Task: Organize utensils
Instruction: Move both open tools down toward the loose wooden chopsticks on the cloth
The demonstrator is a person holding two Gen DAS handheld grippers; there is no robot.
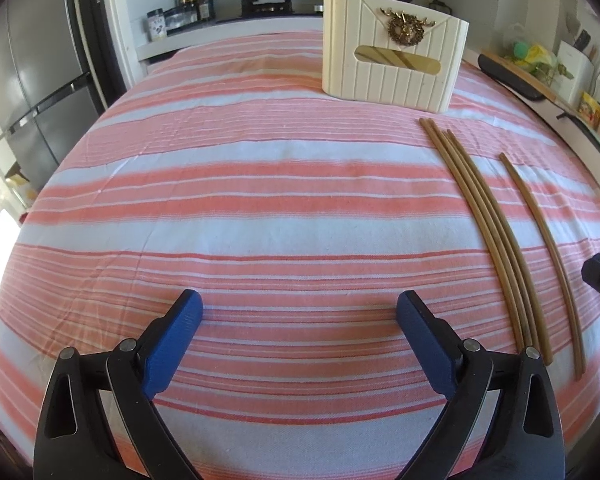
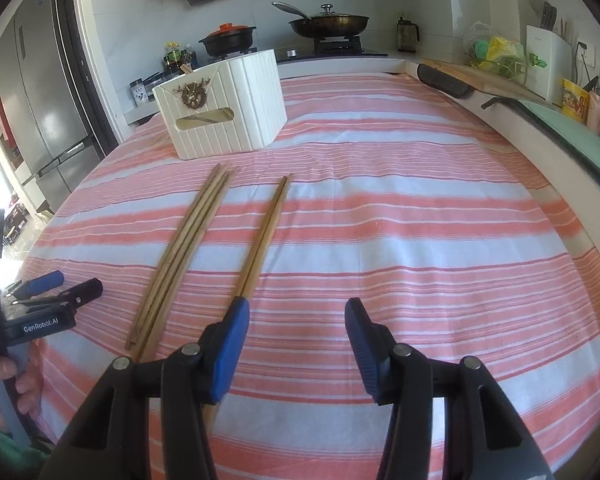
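Chopsticks (image 2: pixel 260 236) beside open, empty right gripper (image 2: pixel 296 312).

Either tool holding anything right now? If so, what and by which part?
Neither. The left tool is open over bare cloth; the right tool is open too, with the chopsticks beside one finger, not gripped.

Wide-open left claw (image 1: pixel 298 312) over striped cloth (image 1: pixel 260 184), 4 bunched chopsticks (image 1: pixel 484 216) right, cream holder (image 1: pixel 392 64) beyond.
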